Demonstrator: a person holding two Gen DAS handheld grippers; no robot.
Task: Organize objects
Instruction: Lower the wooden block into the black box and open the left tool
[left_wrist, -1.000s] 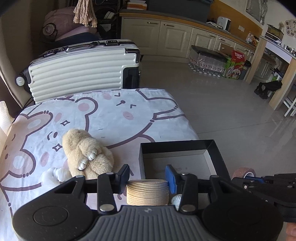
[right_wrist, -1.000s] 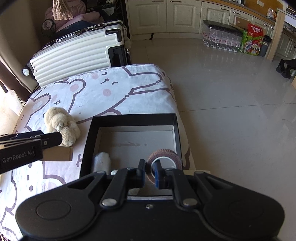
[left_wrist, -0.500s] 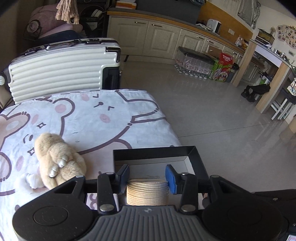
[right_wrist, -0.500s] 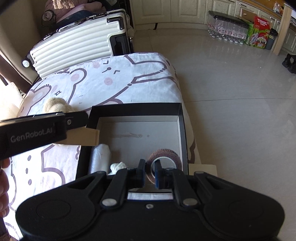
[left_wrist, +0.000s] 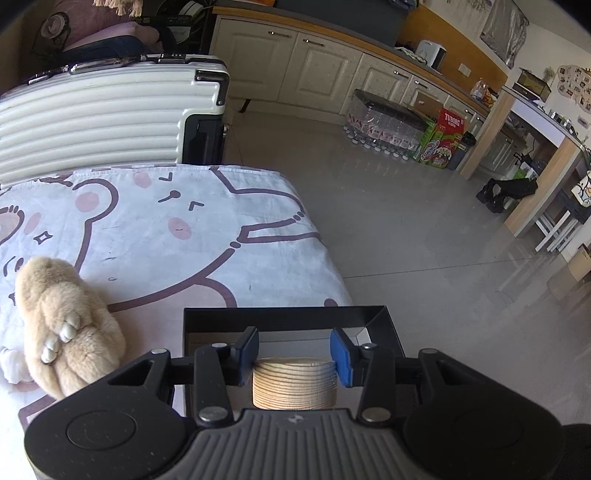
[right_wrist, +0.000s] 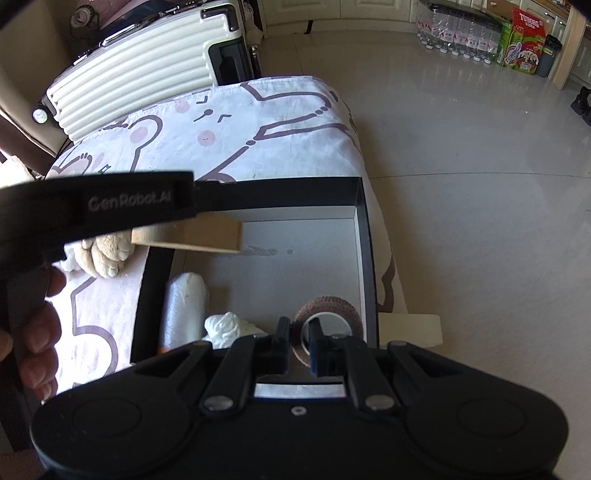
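My left gripper (left_wrist: 294, 352) is shut on a pale wooden block (left_wrist: 294, 384) and holds it above the left part of the open black box (left_wrist: 284, 319). In the right wrist view the block (right_wrist: 207, 234) hangs over the box (right_wrist: 364, 236). My right gripper (right_wrist: 299, 341) is shut on the wall of a brown tape roll (right_wrist: 327, 308) at the box's near right corner. A white wrapped cylinder (right_wrist: 183, 306) and a white crumpled piece (right_wrist: 229, 326) lie in the box. A tan plush toy (left_wrist: 62, 325) lies on the bear-print cloth left of the box.
The box sits at the right near edge of a table under a bear-print cloth (left_wrist: 166, 229). A cream suitcase (left_wrist: 92, 114) stands behind the table. Bare tiled floor (left_wrist: 424, 240) lies to the right, with kitchen cabinets and bottle packs beyond.
My left gripper has carried the wooden block rightward from beside the plush toy to over the box. My right gripper has stayed shut on the tape roll in the box.
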